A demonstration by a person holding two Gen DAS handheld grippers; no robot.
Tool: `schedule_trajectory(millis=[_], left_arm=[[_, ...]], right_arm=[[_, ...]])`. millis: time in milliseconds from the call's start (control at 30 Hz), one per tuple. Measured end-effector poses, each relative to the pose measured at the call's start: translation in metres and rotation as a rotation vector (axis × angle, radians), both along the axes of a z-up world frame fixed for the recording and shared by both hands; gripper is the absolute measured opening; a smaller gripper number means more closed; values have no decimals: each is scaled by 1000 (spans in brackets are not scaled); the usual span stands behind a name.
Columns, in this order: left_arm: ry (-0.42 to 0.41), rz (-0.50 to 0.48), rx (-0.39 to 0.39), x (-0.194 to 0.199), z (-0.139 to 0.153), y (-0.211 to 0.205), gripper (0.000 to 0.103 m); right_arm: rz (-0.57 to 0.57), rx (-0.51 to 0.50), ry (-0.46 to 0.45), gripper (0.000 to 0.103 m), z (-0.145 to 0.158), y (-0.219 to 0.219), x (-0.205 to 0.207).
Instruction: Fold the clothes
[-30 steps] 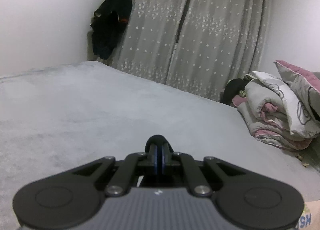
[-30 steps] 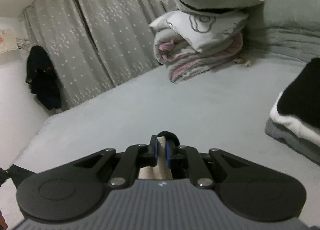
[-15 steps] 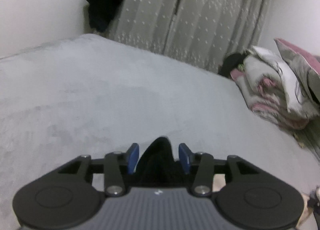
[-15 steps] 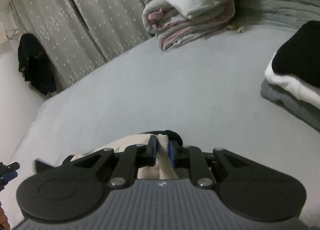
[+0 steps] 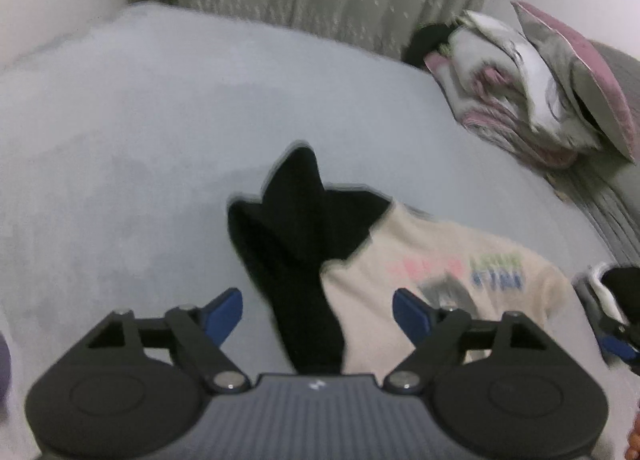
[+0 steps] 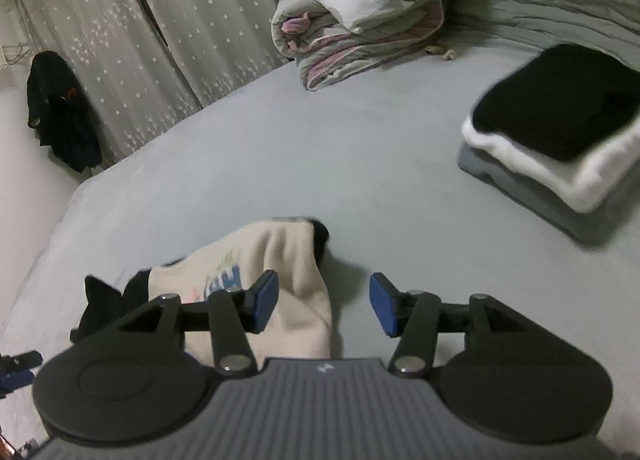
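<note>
bed (image 5: 120, 132): grey cover grips cloth, so a dragged fold could bunch.
shirt (image 5: 420, 260): cream and black, rumpled at 12 o'clock of both grippers; black sleeve may stay twisted.
folded stack (image 6: 560, 148): 2 o'clock, could be knocked.
left gripper (image 5: 318, 310): fingers opening, sleeve loose between them.
right gripper (image 6: 324, 304): fingers opening, pinching nothing; hem may slump.

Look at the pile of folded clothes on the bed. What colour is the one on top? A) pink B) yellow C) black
C: in the right wrist view the pile of folded clothes on the bed has a black piece on top, with a white one and a grey one under it.
</note>
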State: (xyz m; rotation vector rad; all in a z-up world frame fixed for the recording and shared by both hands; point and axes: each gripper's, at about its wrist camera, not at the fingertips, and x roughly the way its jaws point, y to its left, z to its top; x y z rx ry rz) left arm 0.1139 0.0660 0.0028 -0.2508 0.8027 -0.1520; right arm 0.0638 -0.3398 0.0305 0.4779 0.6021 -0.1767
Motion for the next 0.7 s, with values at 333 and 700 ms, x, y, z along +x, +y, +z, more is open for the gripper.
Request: schedule_trajectory(millis=[333, 700], left_arm=[[173, -104, -163, -62, -52, -1, 79], [250, -147, -263, -105, -71, -5, 68]], right_arm=[[2, 53, 82, 57, -31, 1, -53], [48, 119, 107, 57, -56, -2, -97]])
